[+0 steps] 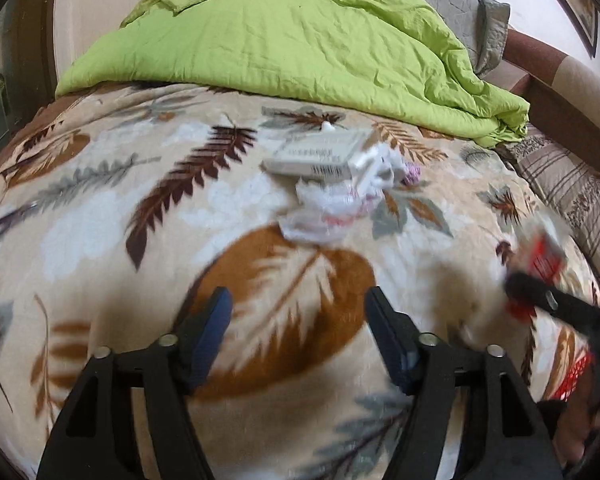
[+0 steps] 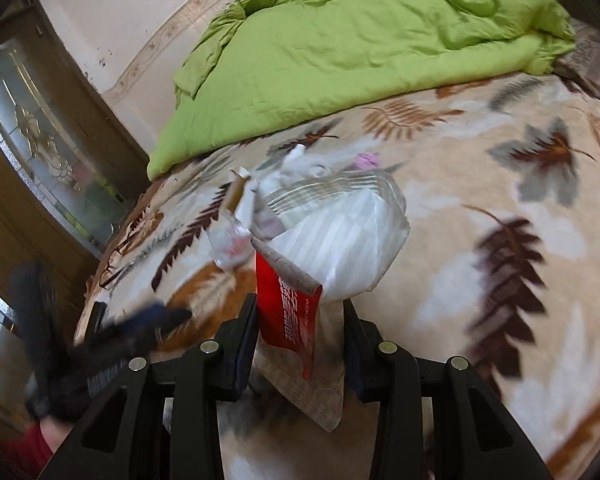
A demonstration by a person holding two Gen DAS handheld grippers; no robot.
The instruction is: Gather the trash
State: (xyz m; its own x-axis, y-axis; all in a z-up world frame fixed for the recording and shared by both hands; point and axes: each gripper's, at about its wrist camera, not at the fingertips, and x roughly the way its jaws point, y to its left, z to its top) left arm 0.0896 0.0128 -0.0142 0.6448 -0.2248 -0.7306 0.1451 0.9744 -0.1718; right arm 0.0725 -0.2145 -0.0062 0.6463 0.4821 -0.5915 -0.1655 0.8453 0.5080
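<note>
A small trash pile lies mid-bed: a flat white box [image 1: 320, 156], crumpled white wrappers [image 1: 332, 204] and a pink scrap [image 1: 412, 172]. My left gripper [image 1: 300, 316] hovers open over the blanket, short of the pile, with nothing between its fingers. My right gripper [image 2: 300, 320] is shut on a red packet [image 2: 288, 312] with a brown base, held upright off the bed. A white striped bag [image 2: 340, 236] stands just behind the packet; whether the two are joined I cannot tell. In the left wrist view the right gripper [image 1: 540, 296] shows blurred at the right with the red packet [image 1: 544, 256].
A leaf-patterned blanket [image 1: 100, 220] covers the bed, with a rumpled green duvet [image 1: 292, 40] heaped across its far half. A striped pillow [image 1: 572, 188] lies at the right. A wooden door with a glass panel [image 2: 40, 140] stands left of the bed. The left gripper [image 2: 140, 324] blurs past at lower left.
</note>
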